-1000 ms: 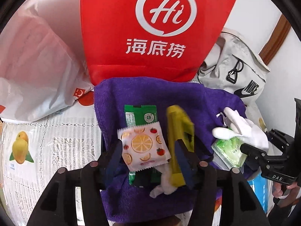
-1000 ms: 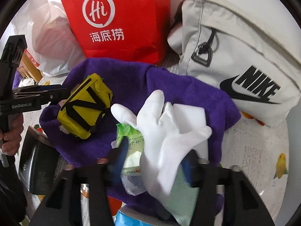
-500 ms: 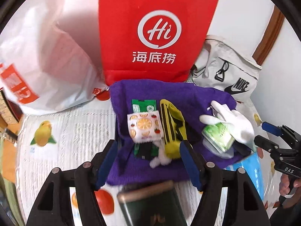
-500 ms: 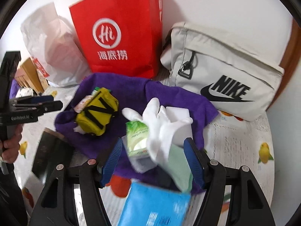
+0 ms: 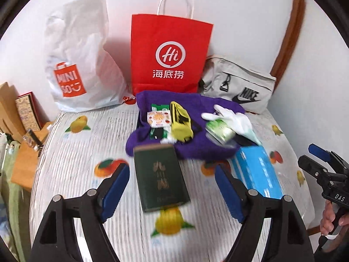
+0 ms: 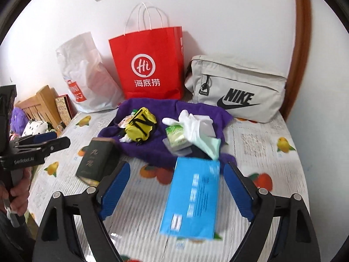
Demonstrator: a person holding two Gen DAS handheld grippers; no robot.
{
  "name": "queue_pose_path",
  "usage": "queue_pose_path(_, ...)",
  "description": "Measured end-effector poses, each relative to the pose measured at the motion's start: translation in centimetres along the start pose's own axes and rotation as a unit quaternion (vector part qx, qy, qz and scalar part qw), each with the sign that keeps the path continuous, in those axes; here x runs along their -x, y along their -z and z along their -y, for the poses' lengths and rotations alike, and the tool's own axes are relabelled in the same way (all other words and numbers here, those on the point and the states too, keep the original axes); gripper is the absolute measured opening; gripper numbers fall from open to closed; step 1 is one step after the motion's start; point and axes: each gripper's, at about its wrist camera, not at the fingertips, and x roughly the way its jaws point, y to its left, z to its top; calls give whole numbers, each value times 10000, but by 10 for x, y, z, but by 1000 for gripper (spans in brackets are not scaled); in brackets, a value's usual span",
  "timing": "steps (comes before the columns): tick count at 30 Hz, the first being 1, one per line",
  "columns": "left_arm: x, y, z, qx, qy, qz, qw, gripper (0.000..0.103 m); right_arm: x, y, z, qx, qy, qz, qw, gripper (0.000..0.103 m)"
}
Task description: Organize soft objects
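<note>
Both hand-held grippers hang above the near part of the surface, which is covered in a cloth printed with fruit [image 5: 78, 124]. The left hand-held gripper [image 5: 172, 187] has its blue pads spread wide and still widening, with nothing pressed between them; a dark green box [image 5: 160, 175] lies flat on the cloth below the gap, untouched. The right hand-held gripper [image 6: 174, 187] is likewise wide and opening further, empty, with a blue tissue pack [image 6: 193, 198] lying on the cloth beneath it (both box and pack look blurred).

The soft things sit gathered on a purple towel [image 5: 192, 100] spread toward the back of the surface, in front of the bags. On its left part lie a fruit-print sachet [image 5: 158, 119] overlapping a green packet [image 5: 157, 131], and just beside them a yellow pouch with black straps [image 5: 180, 124]. On the towel's right part a white glove [image 5: 231, 116] rests over a green tissue packet [image 5: 220, 131], with a pale green cloth [image 6: 209, 145] trailing off the towel's front edge toward the blue pack.

Along the back edge, against the wall, stand a white plastic shopping bag [image 5: 80, 61], a red paper bag [image 5: 170, 50] and a beige sling bag [image 5: 240, 83], the towel touching the red bag's foot. A person's hand [image 6: 18, 190] grips the handle of the left tool at the left edge.
</note>
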Motion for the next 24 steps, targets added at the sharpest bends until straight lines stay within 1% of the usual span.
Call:
queue_pose_path(5,36,33,11,-57,44,212,9998,84,35,30,-8,-125,-13,181,9998,89)
queue_pose_path(7,48,43,14,-43,43,308,9995,85,50,41,-12,-148,-38,291,9995,94)
queue_pose_path(9,62,54,17,-24,39,415,9991,88,67,52,-19,-106,42,447,9989,97)
queue_pose_path(10,67,58,18,-22,22,442,9990,91,73,57,-22,-79,88,501,9987,98)
queue_pose_path(12,77,67,21,-44,-80,529,9986,93,87,67,-30,-10,159,595,9981,99)
queue_pose_path(15,91,80,27,-65,-367,665,9971,96,101,79,-37,6,171,667,9976,100)
queue_pose_path(16,94,84,29,-72,-402,676,9969,96,104,82,-37,-3,169,680,9975,101)
queue_pose_path(19,102,95,32,-48,-345,684,9970,96,113,93,-39,-68,166,711,9973,101)
queue_pose_path(24,113,105,37,-85,-485,740,9960,96,123,106,-39,-113,247,735,9969,101)
